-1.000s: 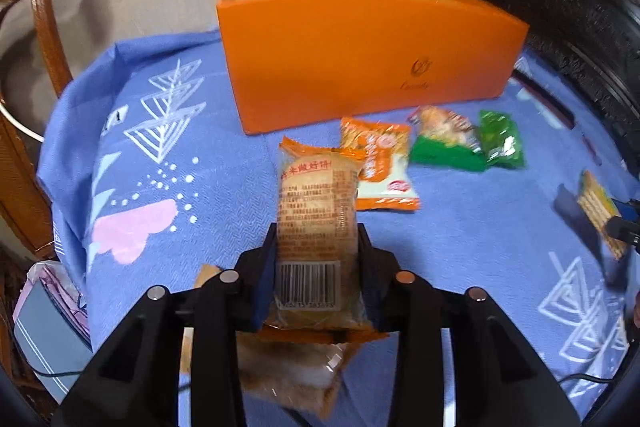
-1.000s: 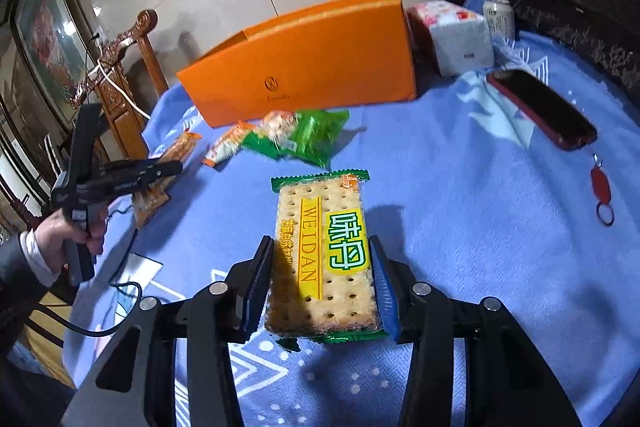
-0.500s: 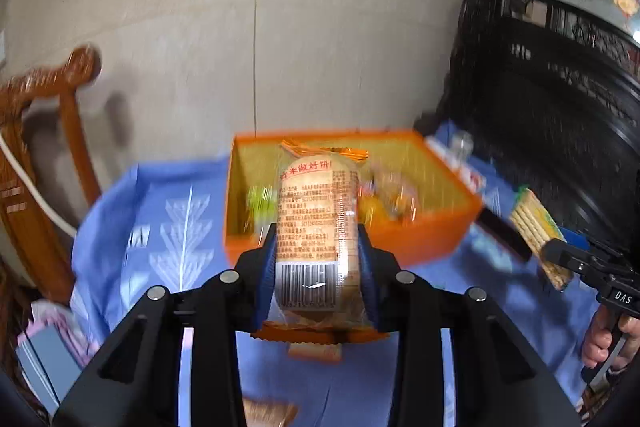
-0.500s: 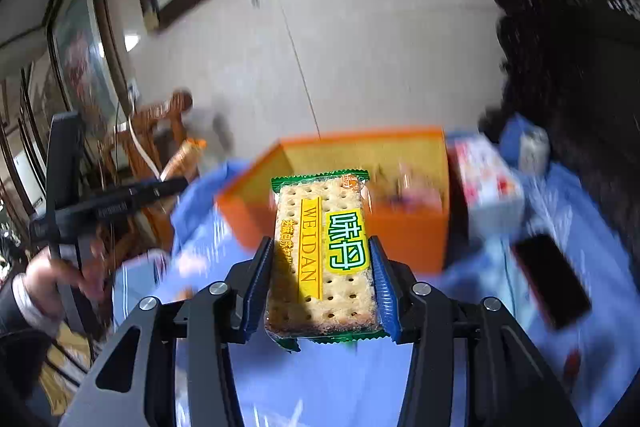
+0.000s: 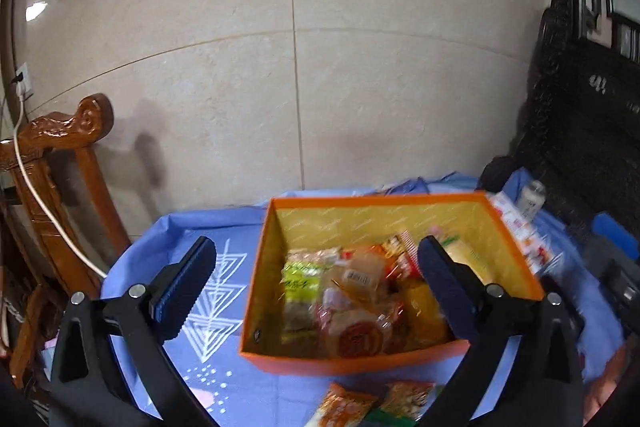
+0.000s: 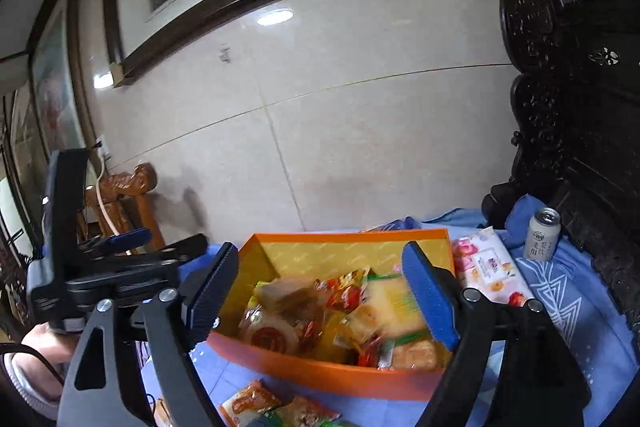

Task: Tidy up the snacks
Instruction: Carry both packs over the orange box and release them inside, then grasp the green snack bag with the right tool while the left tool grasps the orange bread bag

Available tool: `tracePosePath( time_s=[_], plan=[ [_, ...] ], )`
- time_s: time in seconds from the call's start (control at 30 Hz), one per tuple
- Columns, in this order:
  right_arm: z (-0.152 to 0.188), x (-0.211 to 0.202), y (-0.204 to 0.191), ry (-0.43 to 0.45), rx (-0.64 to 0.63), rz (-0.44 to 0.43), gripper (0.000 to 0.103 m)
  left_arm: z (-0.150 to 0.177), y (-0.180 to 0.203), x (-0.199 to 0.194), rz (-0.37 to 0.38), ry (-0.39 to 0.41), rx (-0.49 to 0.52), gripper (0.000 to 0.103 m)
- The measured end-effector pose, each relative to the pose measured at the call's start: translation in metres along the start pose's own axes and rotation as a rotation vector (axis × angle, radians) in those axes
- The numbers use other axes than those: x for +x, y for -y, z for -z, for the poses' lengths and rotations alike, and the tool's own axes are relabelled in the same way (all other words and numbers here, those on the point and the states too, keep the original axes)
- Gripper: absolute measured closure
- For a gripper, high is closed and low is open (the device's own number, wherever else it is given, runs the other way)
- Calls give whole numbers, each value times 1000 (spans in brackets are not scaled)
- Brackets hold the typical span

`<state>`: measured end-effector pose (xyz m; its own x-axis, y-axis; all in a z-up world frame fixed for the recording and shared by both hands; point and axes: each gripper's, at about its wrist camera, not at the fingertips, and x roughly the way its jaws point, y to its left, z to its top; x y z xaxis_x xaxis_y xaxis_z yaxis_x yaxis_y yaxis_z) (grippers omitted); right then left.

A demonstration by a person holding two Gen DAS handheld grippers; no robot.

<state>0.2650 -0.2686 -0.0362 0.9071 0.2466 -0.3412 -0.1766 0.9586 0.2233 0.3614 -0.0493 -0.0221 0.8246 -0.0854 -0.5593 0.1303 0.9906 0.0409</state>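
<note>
An orange box with a yellow inside stands on the blue cloth and holds several snack packets. My left gripper hovers over it, its jaws opening wide with nothing pressed between the pads. A bread packet with a barcode lies blurred in the box below. My right gripper also hangs above the box, jaws opening and gripping nothing. A blurred yellow-green cracker pack sits among the packets under it. The left gripper shows at the left of the right wrist view.
Loose snack packets lie on the cloth in front of the box. A flowered tissue pack and a drink can stand to the right of it. A carved wooden chair is at the left, dark carved furniture at the right.
Both grippers rose and came over the box, then opened. The bread packet left the left jaws and the cracker pack left the right jaws; both are now down in the box.
</note>
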Motion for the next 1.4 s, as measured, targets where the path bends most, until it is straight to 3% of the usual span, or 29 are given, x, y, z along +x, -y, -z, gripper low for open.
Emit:
tracePosePath(
  time_s=[0.47, 0.73, 0.97, 1.23, 1.4],
  plan=[
    [40, -37, -14, -53, 57, -47, 18, 46, -2, -33, -13, -15, -10, 4],
    [102, -50, -2, -140, 81, 42, 18, 135, -7, -46, 3, -109, -67, 4],
    [149, -29, 6, -263, 106, 80, 18, 193, -12, -56, 14, -154, -57, 4],
    [176, 14, 6, -369, 120, 111, 19, 210, -29, -63, 12, -162, -87, 4],
    [184, 31, 4, -383, 150, 134, 32, 216, -31, -65, 10, -171, -78, 4]
  ],
)
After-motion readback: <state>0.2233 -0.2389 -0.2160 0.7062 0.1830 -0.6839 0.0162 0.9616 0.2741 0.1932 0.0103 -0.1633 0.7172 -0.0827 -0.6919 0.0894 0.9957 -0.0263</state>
